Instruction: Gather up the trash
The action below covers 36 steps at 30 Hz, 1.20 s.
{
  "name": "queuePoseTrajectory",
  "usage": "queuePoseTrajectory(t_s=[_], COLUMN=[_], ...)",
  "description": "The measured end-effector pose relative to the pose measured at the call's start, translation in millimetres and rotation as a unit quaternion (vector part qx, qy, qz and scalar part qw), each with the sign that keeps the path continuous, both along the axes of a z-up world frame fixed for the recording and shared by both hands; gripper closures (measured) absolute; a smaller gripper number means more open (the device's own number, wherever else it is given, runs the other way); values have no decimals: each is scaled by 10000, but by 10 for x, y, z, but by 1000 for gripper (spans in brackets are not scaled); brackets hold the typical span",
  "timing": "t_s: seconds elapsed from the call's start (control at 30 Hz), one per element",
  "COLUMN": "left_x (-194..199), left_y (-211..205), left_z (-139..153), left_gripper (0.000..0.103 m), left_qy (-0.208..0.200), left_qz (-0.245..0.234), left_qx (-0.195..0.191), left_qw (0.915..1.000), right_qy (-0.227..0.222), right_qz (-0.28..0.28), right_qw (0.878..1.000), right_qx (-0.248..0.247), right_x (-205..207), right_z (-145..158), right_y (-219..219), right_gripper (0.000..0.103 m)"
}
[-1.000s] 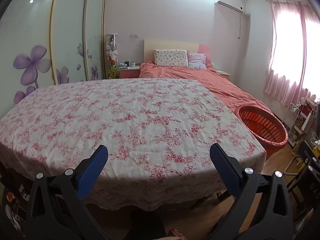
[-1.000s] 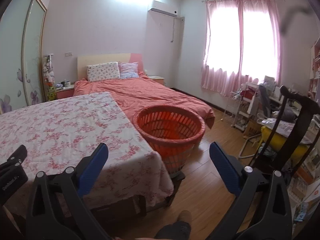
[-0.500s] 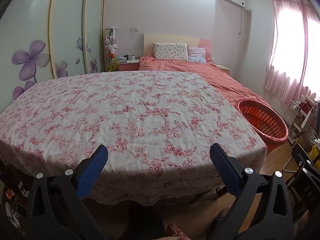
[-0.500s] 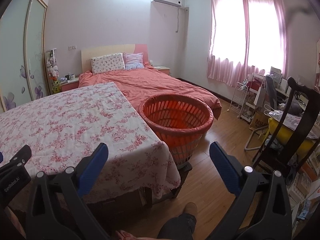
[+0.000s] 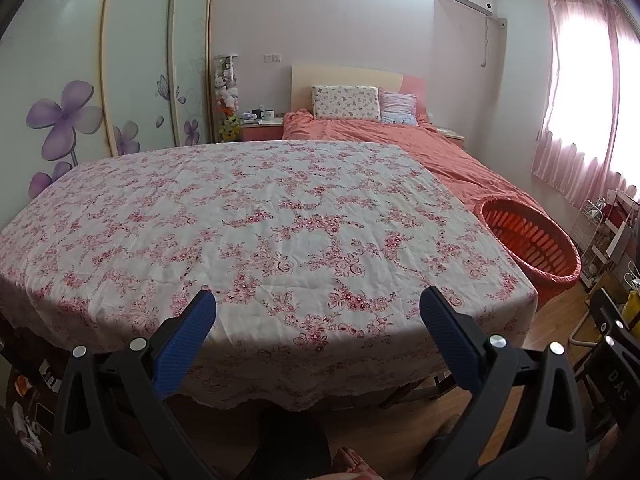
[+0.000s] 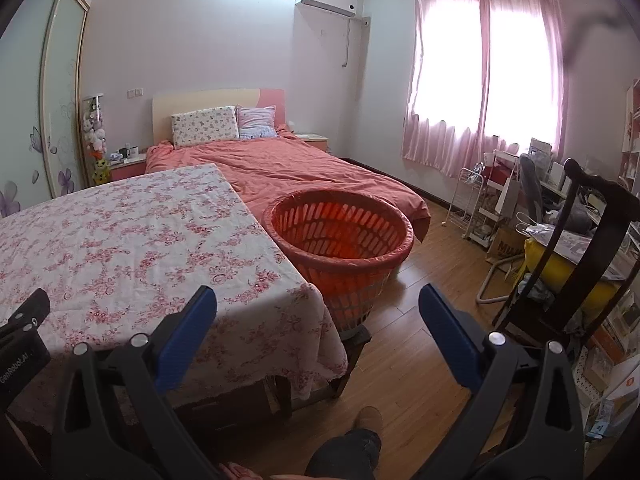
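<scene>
An orange slatted basket lined with an orange bag stands on the floor at the table's right end; it also shows in the left wrist view. I cannot tell what lies in it. The table wears a pink floral cloth, and I see no trash on it. My left gripper is open and empty over the table's near edge. My right gripper is open and empty, above the table's right corner, short of the basket.
A bed with an orange cover lies behind the table. A dark wooden chair and a cluttered desk stand at the right. A wire rack sits under the pink-curtained window. Sliding wardrobe doors line the left wall.
Both grippers have drifted a little; the table and the basket sit slightly differently in each view. Both grippers stay open and empty.
</scene>
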<state>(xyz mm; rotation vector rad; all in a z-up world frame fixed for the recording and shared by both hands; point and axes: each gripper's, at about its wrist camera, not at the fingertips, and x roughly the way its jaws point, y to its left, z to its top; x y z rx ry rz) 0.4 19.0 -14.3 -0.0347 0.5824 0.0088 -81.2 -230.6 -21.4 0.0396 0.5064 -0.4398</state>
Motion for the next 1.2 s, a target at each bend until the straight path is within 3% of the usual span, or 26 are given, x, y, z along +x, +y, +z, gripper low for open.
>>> queuePoseTrajectory(t_s=[0.6,1.2], left_x=[-70,-125], left_y=[-28,-11], left_z=[66,158], left_gripper=[3,3], left_qy=[-196,-376], left_qz=[120,82], left_qx=[152,-32], left_qw=[9996,9993], right_qy=[25,-71], right_qz=[19,-9], right_qw=[10000,10000], right_qx=[-11,-47], right_x=[-14,-59], right_z=[-10,57], right_y=[-2,17], right_gripper=[4,4])
